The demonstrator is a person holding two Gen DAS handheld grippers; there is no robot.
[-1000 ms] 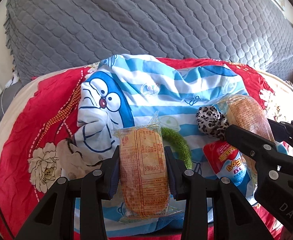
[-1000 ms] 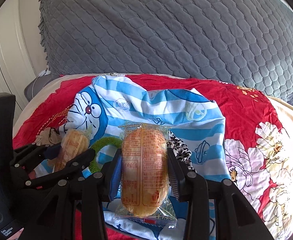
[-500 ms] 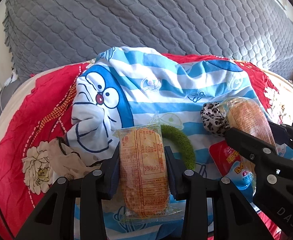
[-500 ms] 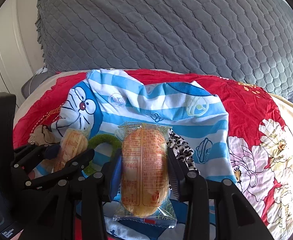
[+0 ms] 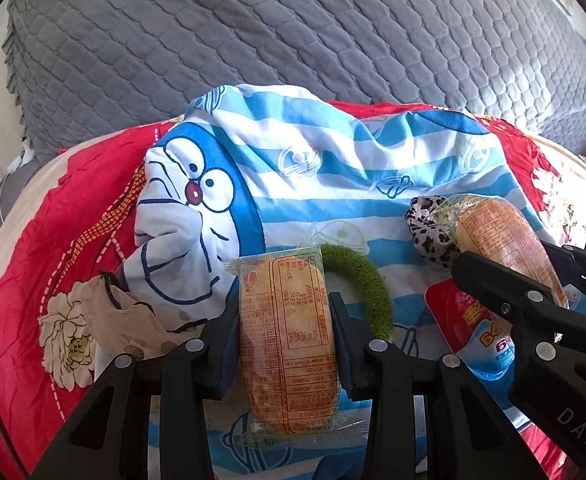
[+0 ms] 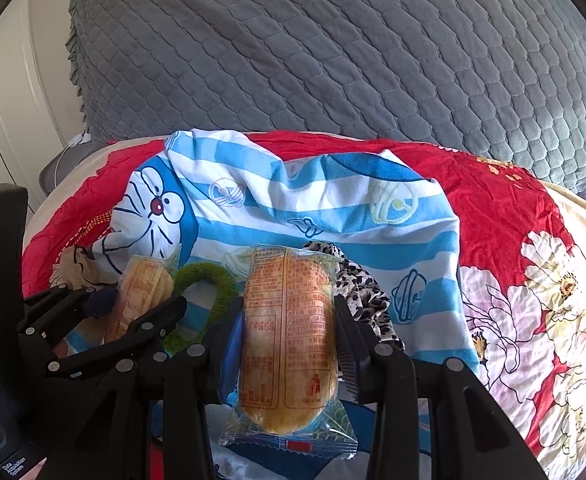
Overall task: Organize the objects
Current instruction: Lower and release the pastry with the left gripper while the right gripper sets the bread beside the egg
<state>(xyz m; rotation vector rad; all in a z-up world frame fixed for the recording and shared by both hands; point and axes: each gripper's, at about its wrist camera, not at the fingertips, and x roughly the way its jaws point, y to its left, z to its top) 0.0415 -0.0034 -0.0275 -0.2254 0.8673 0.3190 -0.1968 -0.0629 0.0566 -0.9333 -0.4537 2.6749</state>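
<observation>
- Left gripper: jaws closed onto a wrapped bread roll, pads pressing its two long sides. The roll's long axis runs straight forward along the fingers, both wrapper ends projecting past the pads.
- Green hair ring: lies just forward-right of the left gripper on the striped cartoon cloth, partly hidden behind the held roll.
- Leopard scrunchie: between the two grippers, further forward, nearer the right one.
- Red snack pouch: flat on the cloth, beneath the right gripper's fingers.
- Right gripper: jaws likewise closed on a second wrapped bread roll, long axis parallel to the fingers.
- Judgement: both rolls are carried; loose items lie ahead, the ring nearest the left gripper.
</observation>
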